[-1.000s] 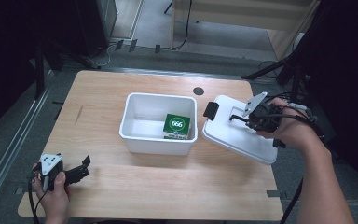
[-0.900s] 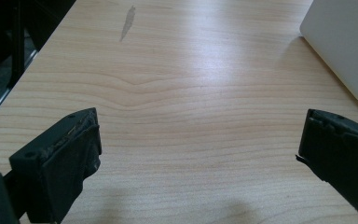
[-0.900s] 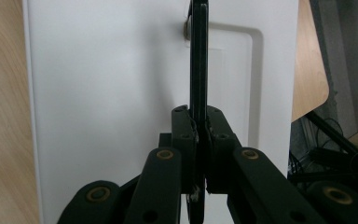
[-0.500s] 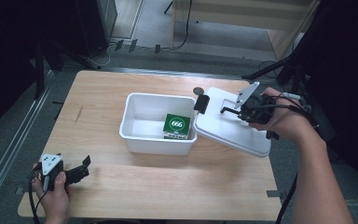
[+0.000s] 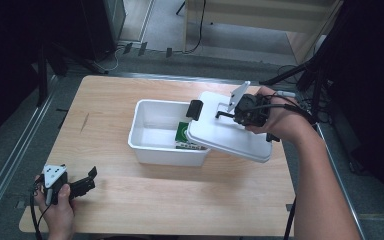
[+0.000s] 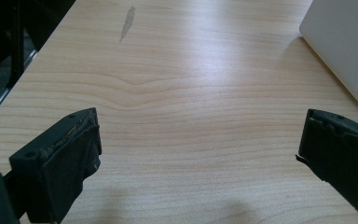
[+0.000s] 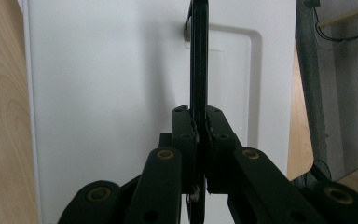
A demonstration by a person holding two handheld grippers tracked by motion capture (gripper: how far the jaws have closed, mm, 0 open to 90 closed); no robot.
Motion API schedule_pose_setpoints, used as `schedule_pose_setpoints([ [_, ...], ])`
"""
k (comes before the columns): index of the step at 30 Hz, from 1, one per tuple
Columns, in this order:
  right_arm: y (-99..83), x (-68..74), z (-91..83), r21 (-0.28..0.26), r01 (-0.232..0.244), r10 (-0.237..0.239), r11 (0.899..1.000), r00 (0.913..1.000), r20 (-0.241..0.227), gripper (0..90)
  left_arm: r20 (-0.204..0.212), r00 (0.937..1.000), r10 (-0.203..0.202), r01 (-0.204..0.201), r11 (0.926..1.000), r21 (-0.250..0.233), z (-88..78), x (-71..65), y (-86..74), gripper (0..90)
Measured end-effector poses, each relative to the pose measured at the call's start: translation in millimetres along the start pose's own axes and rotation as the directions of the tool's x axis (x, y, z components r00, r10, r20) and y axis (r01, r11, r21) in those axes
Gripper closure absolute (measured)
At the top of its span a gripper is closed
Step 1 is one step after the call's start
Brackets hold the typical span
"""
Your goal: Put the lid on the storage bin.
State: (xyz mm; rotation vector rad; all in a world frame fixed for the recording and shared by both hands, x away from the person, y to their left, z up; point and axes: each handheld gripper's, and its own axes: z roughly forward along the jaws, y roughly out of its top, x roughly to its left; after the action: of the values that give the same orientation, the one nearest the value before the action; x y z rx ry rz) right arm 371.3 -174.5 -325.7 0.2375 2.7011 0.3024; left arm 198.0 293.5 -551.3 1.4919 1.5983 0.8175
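Observation:
A white bin (image 5: 147,145) stands mid-table with a green box (image 5: 181,133) inside at its right end. My right gripper (image 5: 223,114) is shut on the thin black handle (image 7: 198,56) of the white lid (image 5: 230,136) and holds it tilted over the bin's right rim, partly hiding the box. In the right gripper view the pads of the right gripper (image 7: 198,121) clamp the handle against the lid (image 7: 107,93). A black latch (image 5: 195,109) sits at the lid's left end. My left gripper (image 5: 86,181) rests open near the table's front left corner, its jaws (image 6: 200,154) wide apart over bare wood.
The wooden table (image 5: 105,100) has a dark mark (image 6: 127,23) on its left part. A corner of the white bin (image 6: 345,42) shows at the upper right of the left gripper view. Dark stands and cables lie beyond the right edge.
My right gripper has carried the lid leftward and a little up, from beside the bin to over its right rim, now covering part of the green box. The left gripper stayed still.

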Motion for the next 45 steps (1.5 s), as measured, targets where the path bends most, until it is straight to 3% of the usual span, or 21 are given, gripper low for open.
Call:
schedule_pose_setpoints([
  [10,33.0,2.8,7.2,-0.014,0.043,-0.043,0.999,0.9987,-0.026,85.1,0.002,1.0,-0.002,0.002,1.0,0.0,0.2,0.2,0.0,0.0],
  [31,74.5,9.9,21.5,-0.023,0.086,-0.087,0.996,0.9945,-0.057,85.1,0.0,1.0,-0.002,0.002,1.0,-0.001,0.6,-0.3,0.0,0.0],
  [45,122.0,15.5,29.4,-0.049,0.15,-0.153,0.988,0.9851,-0.078,85.1,0.004,1.0,-0.006,0.006,1.0,0.003,0.3,0.4,0.1,0.0],
])
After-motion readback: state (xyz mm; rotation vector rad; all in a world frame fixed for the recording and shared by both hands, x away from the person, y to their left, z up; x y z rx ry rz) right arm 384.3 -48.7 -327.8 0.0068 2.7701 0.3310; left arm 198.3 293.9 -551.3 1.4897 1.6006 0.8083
